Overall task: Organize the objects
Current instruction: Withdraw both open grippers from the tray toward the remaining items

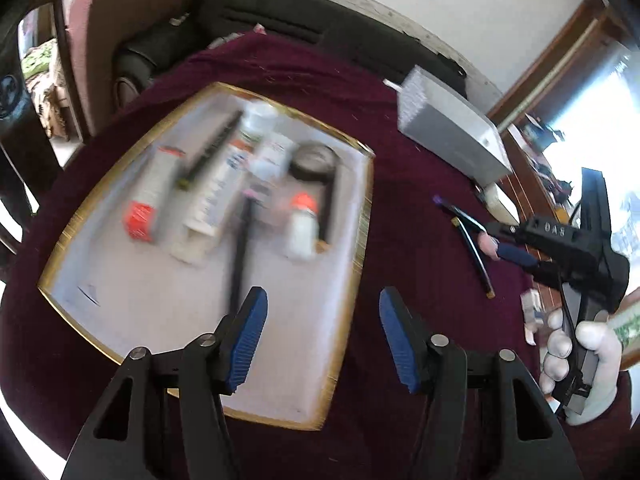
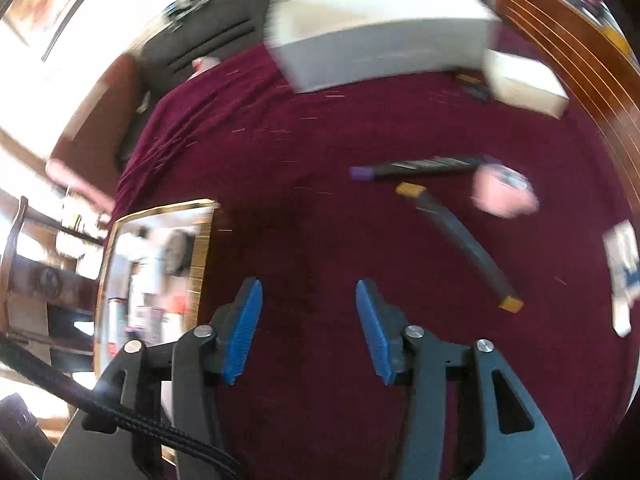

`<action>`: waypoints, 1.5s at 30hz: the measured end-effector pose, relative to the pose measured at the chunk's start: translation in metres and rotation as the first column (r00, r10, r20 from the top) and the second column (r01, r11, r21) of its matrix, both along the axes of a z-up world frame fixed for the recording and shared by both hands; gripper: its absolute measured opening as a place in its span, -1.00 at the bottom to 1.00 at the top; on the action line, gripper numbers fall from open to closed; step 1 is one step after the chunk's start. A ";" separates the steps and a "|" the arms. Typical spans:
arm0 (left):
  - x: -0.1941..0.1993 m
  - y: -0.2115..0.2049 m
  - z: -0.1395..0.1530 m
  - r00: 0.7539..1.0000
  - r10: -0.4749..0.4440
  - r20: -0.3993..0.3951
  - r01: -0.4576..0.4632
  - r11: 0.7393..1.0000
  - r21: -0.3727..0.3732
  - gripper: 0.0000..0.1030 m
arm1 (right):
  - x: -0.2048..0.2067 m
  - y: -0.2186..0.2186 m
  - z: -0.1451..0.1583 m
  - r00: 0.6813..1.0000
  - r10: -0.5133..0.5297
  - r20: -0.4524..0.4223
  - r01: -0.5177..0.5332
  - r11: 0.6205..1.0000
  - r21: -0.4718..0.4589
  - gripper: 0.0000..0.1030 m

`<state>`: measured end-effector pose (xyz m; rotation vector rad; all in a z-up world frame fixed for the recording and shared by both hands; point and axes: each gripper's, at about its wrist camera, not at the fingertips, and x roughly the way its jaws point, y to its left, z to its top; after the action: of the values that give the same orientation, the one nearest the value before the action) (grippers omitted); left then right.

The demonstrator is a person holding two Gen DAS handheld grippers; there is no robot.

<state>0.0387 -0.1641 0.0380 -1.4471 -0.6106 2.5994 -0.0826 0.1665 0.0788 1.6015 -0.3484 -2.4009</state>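
A gold-rimmed white tray [image 1: 120, 312] lies on the maroon cloth and holds several items: an orange-ended box [image 1: 150, 196], a white tube [image 1: 216, 196], a black comb [image 1: 210, 146], a small white bottle with an orange cap [image 1: 303, 224] and a black pen [image 1: 241, 248]. My left gripper [image 1: 322, 336] is open and empty above the tray's near right part. My right gripper [image 2: 308, 328] is open and empty over bare cloth. Ahead of it lie a black pen with a purple cap [image 2: 420, 166], a dark curved strip with yellow ends [image 2: 460, 240] and a pink object [image 2: 502, 194]. The tray's corner shows at left [image 2: 200, 240].
A white box [image 1: 452, 128] [image 2: 380, 24] stands at the back of the cloth, with a smaller white box [image 2: 524, 84] beside it. A small white packet [image 2: 624, 276] lies at the right edge. A wooden headboard [image 2: 580, 60] borders the right side. A black bag [image 1: 256, 20] sits behind.
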 end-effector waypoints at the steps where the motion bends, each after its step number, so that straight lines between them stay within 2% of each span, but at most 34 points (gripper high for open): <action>1: 0.000 0.011 -0.003 1.000 -0.015 0.009 0.015 1.000 0.007 0.02 | 0.003 0.020 -0.002 1.000 -0.026 0.006 0.026 1.000 0.014 -0.06; 5: 0.006 0.063 -0.011 0.991 -0.122 0.051 0.122 0.993 0.000 0.02 | 0.019 0.104 -0.016 0.987 -0.159 0.032 0.158 0.986 0.048 -0.06; 9: 0.011 0.096 -0.008 0.982 -0.180 0.056 0.180 0.984 0.002 0.02 | 0.027 0.176 -0.028 0.961 -0.270 0.058 0.265 0.961 0.077 -0.06; 15: 0.020 0.121 -0.005 0.977 -0.205 0.065 0.206 0.978 -0.018 0.02 | 0.022 0.209 -0.025 0.945 -0.324 0.051 0.320 0.944 0.076 -0.06; 18: 0.023 0.123 -0.003 0.979 -0.191 0.071 0.195 0.980 -0.048 0.02 | 0.018 0.204 -0.022 0.955 -0.294 0.050 0.290 0.955 0.066 -0.06; 22: 0.027 0.127 -0.002 0.983 -0.167 0.078 0.176 0.977 -0.120 0.02 | 0.014 0.183 -0.036 0.971 -0.231 0.060 0.227 0.972 0.059 -0.06; 28: 0.032 0.135 -0.002 0.984 -0.140 0.110 0.165 0.949 -0.269 0.02 | 0.006 0.140 -0.045 0.990 -0.124 0.071 0.119 0.990 0.077 -0.06; 32: 0.037 0.135 -0.003 0.983 -0.127 0.130 0.164 0.929 -0.332 0.02 | -0.010 0.111 -0.050 0.996 -0.060 0.060 0.053 0.992 0.116 -0.06; 36: 0.042 0.130 -0.006 0.984 -0.103 0.147 0.151 0.920 -0.361 0.02 | -0.033 0.088 -0.060 0.997 -0.021 0.079 0.011 0.993 0.114 -0.07; 42: 0.046 0.117 -0.011 0.983 -0.062 0.170 0.121 0.922 -0.367 0.02 | -0.056 0.068 -0.074 0.994 -0.028 0.108 0.015 0.993 0.120 -0.06; 43: 0.045 0.116 -0.012 0.983 -0.057 0.174 0.118 0.922 -0.369 0.02 | -0.057 0.063 -0.079 0.992 -0.018 0.128 0.004 0.994 0.105 -0.03; 44: 0.045 0.114 -0.013 0.983 -0.052 0.178 0.116 0.922 -0.369 0.02 | -0.057 0.059 -0.081 0.991 -0.012 0.132 -0.002 0.995 0.104 0.11; 45: 0.045 0.113 -0.013 0.982 -0.049 0.181 0.114 0.922 -0.369 0.02 | -0.055 0.054 -0.080 0.993 -0.004 0.117 -0.009 0.994 0.112 0.13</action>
<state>0.0838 -0.0511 0.0248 -1.7692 -0.0508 2.6481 -0.1379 0.2200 -0.0008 1.7949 -0.2351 -2.3694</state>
